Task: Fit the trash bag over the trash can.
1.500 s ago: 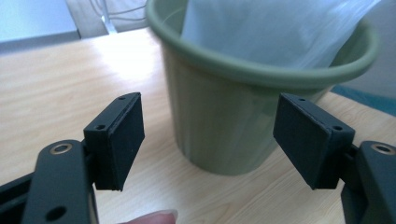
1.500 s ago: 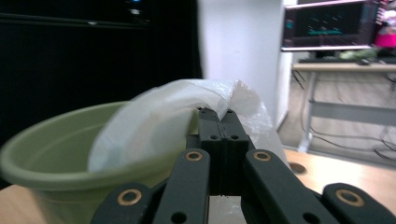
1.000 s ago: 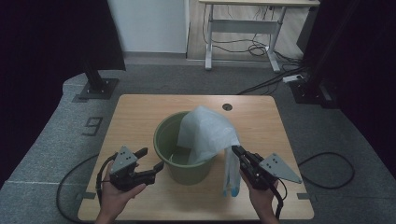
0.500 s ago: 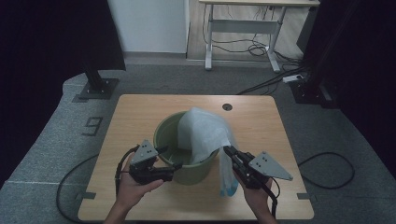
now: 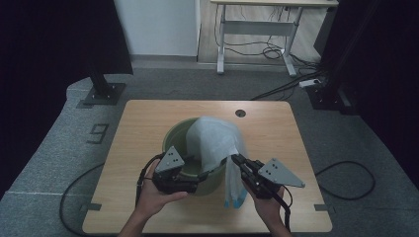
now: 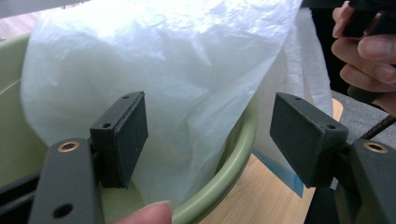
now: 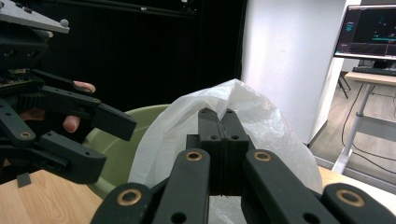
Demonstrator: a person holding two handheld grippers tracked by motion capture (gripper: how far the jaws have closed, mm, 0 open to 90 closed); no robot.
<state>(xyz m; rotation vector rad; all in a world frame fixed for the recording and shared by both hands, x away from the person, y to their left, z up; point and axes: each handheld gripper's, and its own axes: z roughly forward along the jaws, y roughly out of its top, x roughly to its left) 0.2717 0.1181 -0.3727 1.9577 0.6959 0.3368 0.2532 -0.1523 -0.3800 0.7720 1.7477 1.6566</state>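
**Bag Half In, Half Out of the Green Bucket**

While the right gripper [image 5: 236,159] stays out of it at the bucket's 4 o'clock, jaws clamped together on the white plastic bag [image 5: 213,140], the left gripper [image 5: 196,183] sits at the 7 o'clock rim with jaws spread wide, straddling the green bucket [image 5: 174,134] wall and a fold of bag without pressing either. Bag bulges out of the bucket's top and drapes over its 4 o'clock side down onto the wooden table [image 5: 148,118].
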